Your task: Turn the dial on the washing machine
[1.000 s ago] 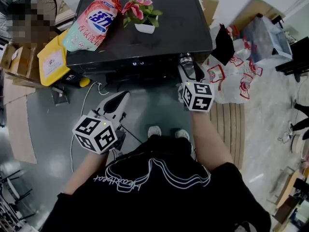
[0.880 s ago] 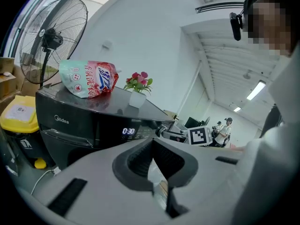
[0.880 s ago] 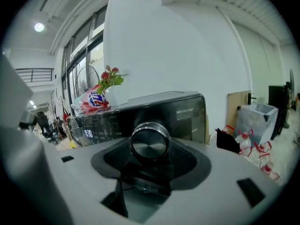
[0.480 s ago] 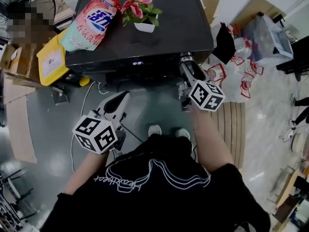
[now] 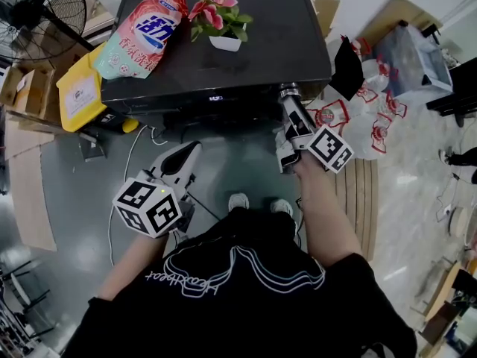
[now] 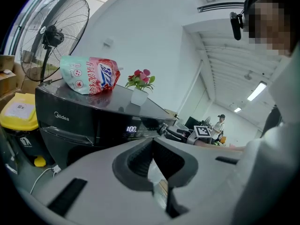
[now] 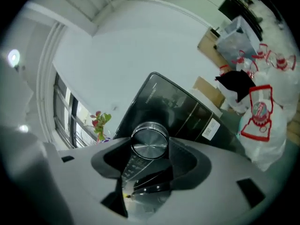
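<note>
So, looking down at a black washing machine. Right gripper clamped round the silver dial toward the front panel's right end, jaws spread wide on it. Left gripper parked well short of the machine, jaws pinched together, empty.

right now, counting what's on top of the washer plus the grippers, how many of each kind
detergent pouch: 1
flower pot: 1
grippers: 2 (left gripper, right gripper)
total: 4
</note>
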The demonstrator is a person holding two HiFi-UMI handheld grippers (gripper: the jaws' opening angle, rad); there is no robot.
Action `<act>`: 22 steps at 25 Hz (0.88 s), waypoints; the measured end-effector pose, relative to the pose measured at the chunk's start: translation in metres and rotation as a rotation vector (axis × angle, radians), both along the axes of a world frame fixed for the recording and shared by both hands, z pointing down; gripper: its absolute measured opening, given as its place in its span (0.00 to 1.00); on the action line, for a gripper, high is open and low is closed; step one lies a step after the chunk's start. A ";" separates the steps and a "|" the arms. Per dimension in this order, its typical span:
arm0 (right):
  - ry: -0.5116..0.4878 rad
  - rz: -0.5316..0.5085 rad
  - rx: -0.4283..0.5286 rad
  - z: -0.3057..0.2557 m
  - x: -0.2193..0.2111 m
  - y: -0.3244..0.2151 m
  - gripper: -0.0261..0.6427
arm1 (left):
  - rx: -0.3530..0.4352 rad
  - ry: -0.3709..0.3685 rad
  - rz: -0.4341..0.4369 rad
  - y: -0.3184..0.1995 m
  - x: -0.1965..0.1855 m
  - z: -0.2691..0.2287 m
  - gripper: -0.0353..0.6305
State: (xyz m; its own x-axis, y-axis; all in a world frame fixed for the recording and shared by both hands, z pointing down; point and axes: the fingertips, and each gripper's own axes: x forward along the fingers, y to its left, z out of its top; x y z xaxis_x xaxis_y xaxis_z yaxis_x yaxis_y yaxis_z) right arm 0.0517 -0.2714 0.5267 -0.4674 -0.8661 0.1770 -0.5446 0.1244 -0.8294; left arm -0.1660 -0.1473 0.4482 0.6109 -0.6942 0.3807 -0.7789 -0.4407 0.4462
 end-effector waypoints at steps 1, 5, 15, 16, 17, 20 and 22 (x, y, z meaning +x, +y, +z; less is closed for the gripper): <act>-0.044 0.009 -0.003 0.000 0.000 0.000 0.42 | -0.001 0.000 0.001 0.000 0.000 0.001 0.06; -0.093 0.018 -0.010 0.002 0.001 0.000 0.42 | -0.006 0.000 0.000 0.001 0.000 0.002 0.06; 0.381 -0.070 0.083 -0.002 -0.004 0.002 0.45 | -0.006 -0.004 -0.004 0.001 0.000 0.002 0.06; 0.499 -0.088 0.107 -0.002 -0.005 0.004 0.46 | -0.005 -0.004 -0.004 0.001 0.001 0.002 0.06; 0.624 -0.103 0.131 -0.003 -0.005 0.005 0.46 | -0.005 -0.004 -0.004 0.001 0.001 0.002 0.06; 0.990 -0.141 0.215 -0.008 -0.008 0.008 0.47 | -0.004 -0.005 -0.004 0.001 0.001 0.001 0.06; 1.163 -0.163 0.271 -0.014 -0.013 0.009 0.47 | -0.004 -0.005 -0.004 0.002 0.001 0.001 0.06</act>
